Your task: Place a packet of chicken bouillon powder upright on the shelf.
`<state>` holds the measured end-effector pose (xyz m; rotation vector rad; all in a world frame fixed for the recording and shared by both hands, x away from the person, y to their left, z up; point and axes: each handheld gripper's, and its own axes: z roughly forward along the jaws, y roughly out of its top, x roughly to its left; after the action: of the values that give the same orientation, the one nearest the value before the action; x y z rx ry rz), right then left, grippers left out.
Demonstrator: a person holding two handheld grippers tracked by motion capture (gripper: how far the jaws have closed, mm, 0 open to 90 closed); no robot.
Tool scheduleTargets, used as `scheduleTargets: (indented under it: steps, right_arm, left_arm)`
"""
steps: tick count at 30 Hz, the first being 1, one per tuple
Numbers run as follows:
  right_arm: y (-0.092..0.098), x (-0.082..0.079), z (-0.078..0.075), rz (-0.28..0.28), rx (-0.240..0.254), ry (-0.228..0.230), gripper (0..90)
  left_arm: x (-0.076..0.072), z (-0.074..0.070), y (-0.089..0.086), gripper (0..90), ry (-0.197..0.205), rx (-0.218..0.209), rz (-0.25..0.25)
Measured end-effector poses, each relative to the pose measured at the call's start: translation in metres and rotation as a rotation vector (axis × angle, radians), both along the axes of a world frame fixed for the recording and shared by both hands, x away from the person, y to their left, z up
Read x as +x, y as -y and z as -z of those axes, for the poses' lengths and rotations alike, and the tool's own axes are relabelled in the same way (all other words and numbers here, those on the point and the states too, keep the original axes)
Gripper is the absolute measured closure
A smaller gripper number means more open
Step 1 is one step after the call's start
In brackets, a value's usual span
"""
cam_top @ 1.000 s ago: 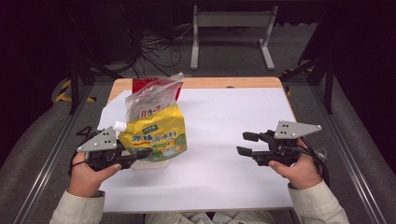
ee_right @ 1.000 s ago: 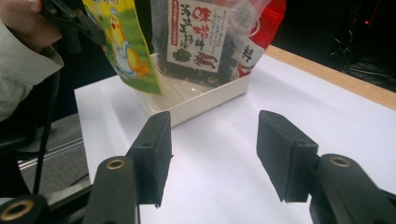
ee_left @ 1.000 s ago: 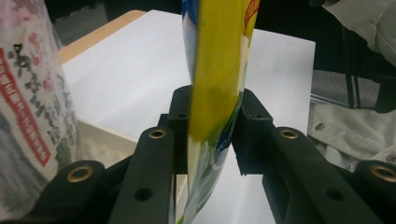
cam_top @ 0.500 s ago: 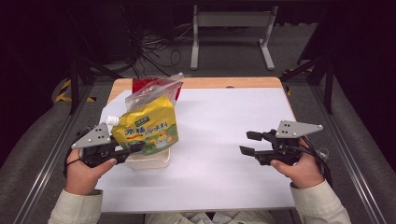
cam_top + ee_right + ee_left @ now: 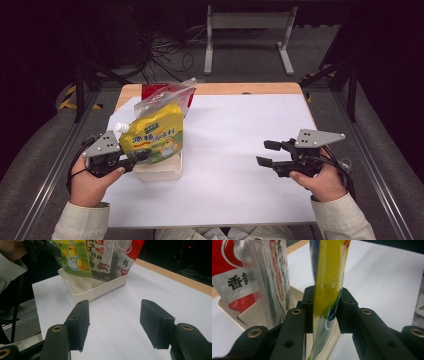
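A yellow spouted pouch with a white cap hangs tilted over a shallow white tray at the table's left. My left gripper is shut on its lower edge; in the left gripper view the pads press the yellow pouch from both sides. Behind it in the tray stand a clear bag and a red bag. My right gripper rests at the table's right, open, with bare white table between its pads.
White paper covers the table, with a wooden edge at the back. The right gripper view shows the tray and its bags across the table. Dark floor, cables and a metal stand lie beyond.
The left gripper has carried the yellow pouch slightly left and up, so the tray's front now shows beneath it. The right hand has stayed put.
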<state>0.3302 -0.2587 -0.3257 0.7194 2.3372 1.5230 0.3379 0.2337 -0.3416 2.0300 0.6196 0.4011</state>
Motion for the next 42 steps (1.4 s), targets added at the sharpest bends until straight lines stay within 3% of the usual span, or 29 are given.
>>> scheduleTargets:
  steps: [17, 37, 42]
  right_arm:
    - [0.001, 0.0, -0.001, 0.006, 0.015, 0.001, 39.4]
    - [0.001, 0.001, 0.001, 0.008, 0.021, -0.007, 38.0]
    - [0.001, 0.001, 0.001, 0.011, 0.026, -0.01, 37.5]
  left_arm:
    - [0.011, 0.015, 0.002, 72.0, -0.058, 0.076, 0.028]
    - [0.024, 0.035, -0.005, 71.9, -0.132, 0.024, 0.041]
    - [0.024, 0.037, -0.004, 71.9, -0.139, 0.037, 0.042]
